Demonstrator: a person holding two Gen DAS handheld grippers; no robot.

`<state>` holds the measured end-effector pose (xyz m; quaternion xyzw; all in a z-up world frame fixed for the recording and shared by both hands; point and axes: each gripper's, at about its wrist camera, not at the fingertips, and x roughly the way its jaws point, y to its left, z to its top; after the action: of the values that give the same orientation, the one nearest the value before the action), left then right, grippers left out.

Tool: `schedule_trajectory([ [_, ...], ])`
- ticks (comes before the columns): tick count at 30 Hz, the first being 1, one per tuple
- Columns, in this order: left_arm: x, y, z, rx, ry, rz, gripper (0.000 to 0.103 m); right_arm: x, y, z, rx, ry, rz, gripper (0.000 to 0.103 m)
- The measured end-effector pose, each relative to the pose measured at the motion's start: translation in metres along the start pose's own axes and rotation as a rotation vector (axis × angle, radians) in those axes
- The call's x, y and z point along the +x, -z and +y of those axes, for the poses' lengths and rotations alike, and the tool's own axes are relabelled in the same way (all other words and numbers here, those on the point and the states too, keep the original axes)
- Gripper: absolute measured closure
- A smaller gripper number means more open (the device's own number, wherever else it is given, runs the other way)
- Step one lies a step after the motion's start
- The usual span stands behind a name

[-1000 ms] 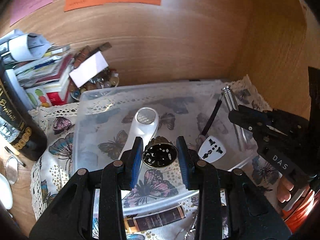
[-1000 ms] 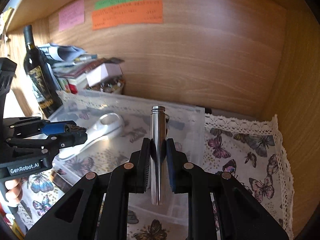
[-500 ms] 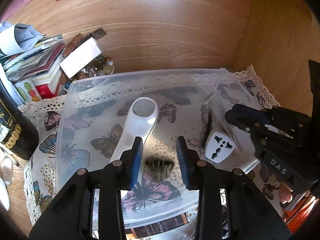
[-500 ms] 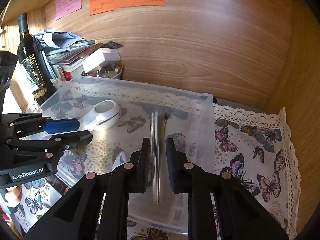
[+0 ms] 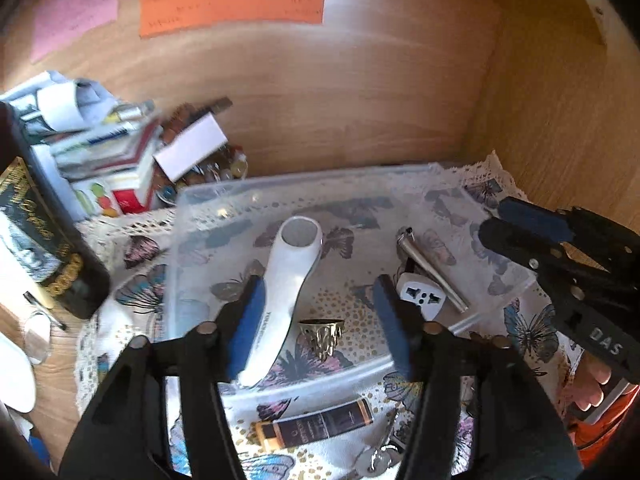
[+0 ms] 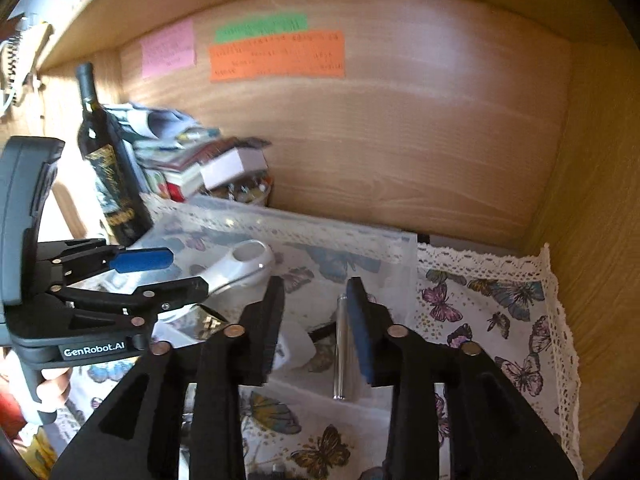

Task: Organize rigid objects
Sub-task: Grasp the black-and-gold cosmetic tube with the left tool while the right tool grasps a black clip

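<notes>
Both hand-held grippers are standing apart from what they were clamping a second ago. Over the last half second the left hand-held gripper (image 5: 320,316) has been spreading its jaws, and the gold crown-shaped ornament (image 5: 322,333) that was pinched between its blue pads is now lying loose on the floor of the clear plastic bin (image 5: 280,188), below the gap between the pads and touching neither. The right hand-held gripper (image 6: 315,322) has likewise been opening its jaws; the steel cylinder (image 6: 341,346) it was squeezing is now lying in the bin, just beside the right pad with clear space on the other side, so the jaws are sitting narrowly parted with nothing gripped.

Inside the bin, a white handheld device with a round head (image 5: 289,280) is lying diagonally, its handle running under the left pad in the left wrist view. A white travel adapter (image 5: 422,298) is resting near the bin's right wall, touching the steel cylinder (image 5: 434,272), which is slanting beside it.

Under the bin a butterfly-print cloth with lace edging (image 6: 500,320) is covering the desk. A dark wine bottle (image 6: 110,168) is standing upright to the left of the bin, next to a stack of papers and boxes (image 6: 188,156). A brown-and-gold tube (image 5: 316,426) is lying on the cloth in front of the bin.
</notes>
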<state>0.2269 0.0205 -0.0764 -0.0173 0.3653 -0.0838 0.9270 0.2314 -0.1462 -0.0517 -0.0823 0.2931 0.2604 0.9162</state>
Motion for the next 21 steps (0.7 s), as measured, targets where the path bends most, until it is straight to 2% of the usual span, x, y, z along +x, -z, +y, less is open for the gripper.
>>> schedule_trajectory([
  [2, -0.010, 0.001, 0.002, 0.002, -0.015, -0.023, 0.038, -0.012, 0.000, 0.004, -0.007, 0.001, -0.027, 0.059],
  [6, -0.034, 0.006, 0.006, 0.002, -0.044, -0.071, 0.025, -0.032, 0.003, 0.009, -0.020, -0.003, -0.072, 0.047],
  [13, -0.066, 0.025, 0.017, 0.000, -0.078, -0.103, 0.009, -0.051, 0.018, 0.015, -0.026, -0.002, -0.082, 0.044],
  [17, -0.067, 0.042, 0.020, 0.008, -0.091, -0.067, 0.006, -0.050, 0.034, 0.016, -0.022, 0.007, -0.049, 0.044],
  [21, -0.051, 0.061, 0.021, 0.005, -0.082, 0.024, 0.006, -0.042, 0.053, 0.013, -0.004, 0.009, 0.011, 0.043],
])
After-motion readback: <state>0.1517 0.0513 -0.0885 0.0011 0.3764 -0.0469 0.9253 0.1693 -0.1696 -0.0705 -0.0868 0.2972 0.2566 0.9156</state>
